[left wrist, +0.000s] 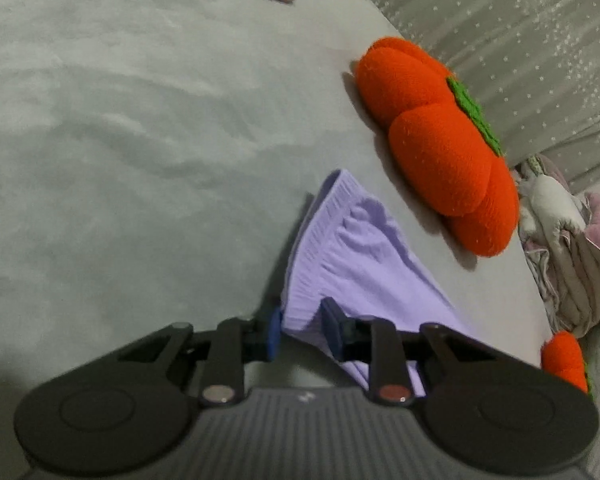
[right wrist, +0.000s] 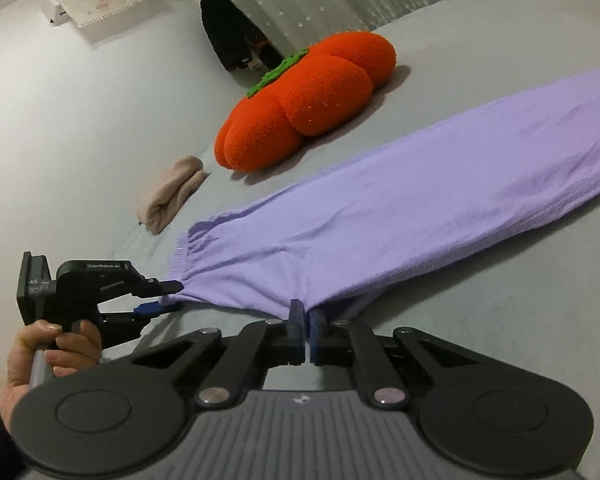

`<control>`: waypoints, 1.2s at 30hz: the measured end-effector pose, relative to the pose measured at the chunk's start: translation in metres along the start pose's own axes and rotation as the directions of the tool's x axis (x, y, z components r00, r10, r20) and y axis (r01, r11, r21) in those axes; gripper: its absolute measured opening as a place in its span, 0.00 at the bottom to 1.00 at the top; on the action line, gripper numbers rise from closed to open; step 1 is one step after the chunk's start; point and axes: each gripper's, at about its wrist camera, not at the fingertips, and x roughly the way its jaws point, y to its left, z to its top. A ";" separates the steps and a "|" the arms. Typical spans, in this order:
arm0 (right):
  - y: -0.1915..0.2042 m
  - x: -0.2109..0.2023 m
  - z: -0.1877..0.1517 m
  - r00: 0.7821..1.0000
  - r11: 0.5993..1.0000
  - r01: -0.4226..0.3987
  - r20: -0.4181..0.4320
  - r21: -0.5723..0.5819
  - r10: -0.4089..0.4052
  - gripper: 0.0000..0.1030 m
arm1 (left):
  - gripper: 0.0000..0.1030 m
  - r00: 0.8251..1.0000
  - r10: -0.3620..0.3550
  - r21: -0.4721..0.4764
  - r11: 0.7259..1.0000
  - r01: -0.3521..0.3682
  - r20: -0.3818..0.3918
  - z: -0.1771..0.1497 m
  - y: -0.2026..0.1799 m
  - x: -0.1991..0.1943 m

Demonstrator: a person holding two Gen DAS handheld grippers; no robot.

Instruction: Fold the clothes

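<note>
The lilac trousers [right wrist: 400, 216] lie stretched on the grey bed [right wrist: 480, 360], reaching away to the right from both grippers. The left gripper [right wrist: 168, 298] pinches the elastic waistband corner [left wrist: 300, 304] between its pads, and the right gripper [right wrist: 305, 320], just beside it, is clenched on the near edge of the same waist end. I judge the step is taking hold of the waist for the first fold. Next, both hands should probably lift together and carry this end over toward the far legs, staying clear of the orange pumpkin cushion [right wrist: 304, 104] beyond the cloth.
</note>
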 end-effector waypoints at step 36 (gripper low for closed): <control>-0.065 -0.112 0.020 0.929 0.929 0.330 0.120 0.166 -0.351 0.18 | 0.30 0.971 0.117 0.160 0.975 -0.152 0.207 -0.011 -0.024 -0.053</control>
